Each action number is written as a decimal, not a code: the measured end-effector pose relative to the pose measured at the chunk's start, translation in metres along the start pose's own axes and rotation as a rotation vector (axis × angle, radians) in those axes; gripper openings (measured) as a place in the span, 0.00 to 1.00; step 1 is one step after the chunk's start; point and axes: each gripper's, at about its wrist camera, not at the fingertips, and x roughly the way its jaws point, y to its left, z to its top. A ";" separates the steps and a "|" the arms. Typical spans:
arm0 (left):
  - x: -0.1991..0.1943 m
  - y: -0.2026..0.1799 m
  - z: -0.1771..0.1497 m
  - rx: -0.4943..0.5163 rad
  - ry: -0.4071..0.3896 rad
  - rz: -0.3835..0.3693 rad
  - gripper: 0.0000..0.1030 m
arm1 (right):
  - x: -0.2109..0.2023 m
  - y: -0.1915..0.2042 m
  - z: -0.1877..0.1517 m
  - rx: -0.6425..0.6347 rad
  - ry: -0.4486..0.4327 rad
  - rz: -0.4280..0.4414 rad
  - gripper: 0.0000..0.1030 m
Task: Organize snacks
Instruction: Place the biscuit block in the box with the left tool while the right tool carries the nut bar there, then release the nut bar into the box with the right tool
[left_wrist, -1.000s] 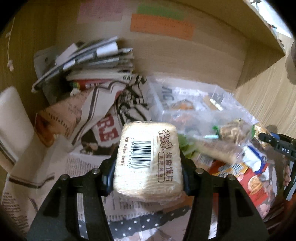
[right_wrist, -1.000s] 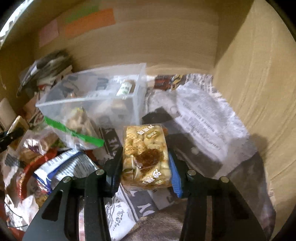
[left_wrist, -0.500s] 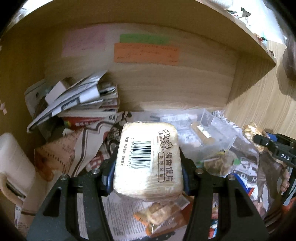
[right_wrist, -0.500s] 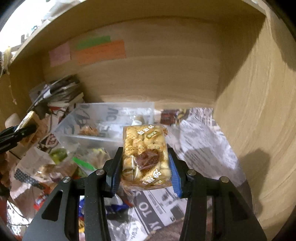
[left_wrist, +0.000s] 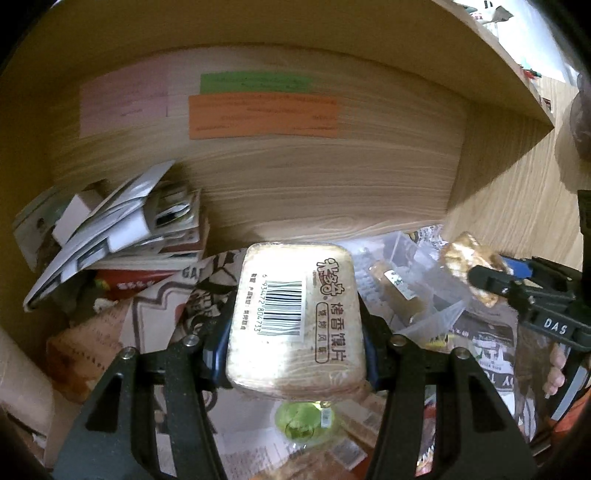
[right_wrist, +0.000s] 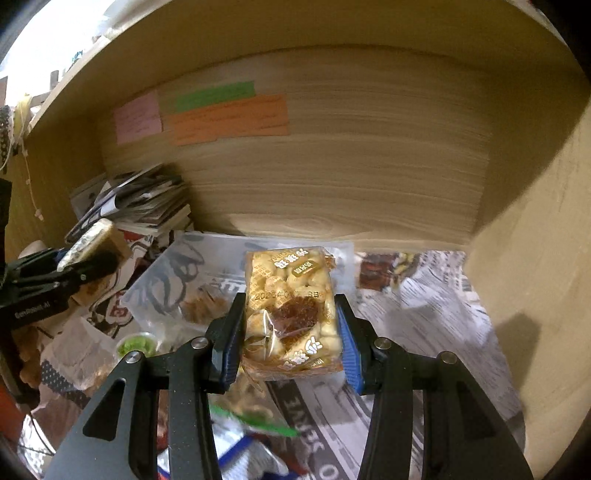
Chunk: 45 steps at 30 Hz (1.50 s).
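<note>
Wooden alcove (right_wrist: 369, 184), newspaper-lined surface (right_wrist: 424, 306) (cluttered), jaws gripping biscuit pack (left_wrist: 295, 317), peanut brittle (right_wrist: 291, 314)

Wooden back panel (left_wrist: 295, 192) carries pink note (left_wrist: 122, 99), green note (left_wrist: 255, 83) and orange note (left_wrist: 262, 116), green just above orange. Messy stack of magazines (left_wrist: 122, 229) far left against the panel. Newspaper sheets (right_wrist: 417, 306) cover the tabletop on the right.
</note>
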 end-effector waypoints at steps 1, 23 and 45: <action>0.002 -0.001 0.002 0.002 0.002 -0.002 0.53 | 0.003 0.001 0.002 -0.004 0.002 0.002 0.40; 0.081 -0.025 0.011 0.047 0.125 -0.082 0.54 | 0.075 0.004 0.010 -0.041 0.165 0.029 0.41; 0.023 -0.013 0.000 0.056 0.051 -0.036 0.63 | 0.019 0.014 0.008 -0.054 0.078 0.018 0.51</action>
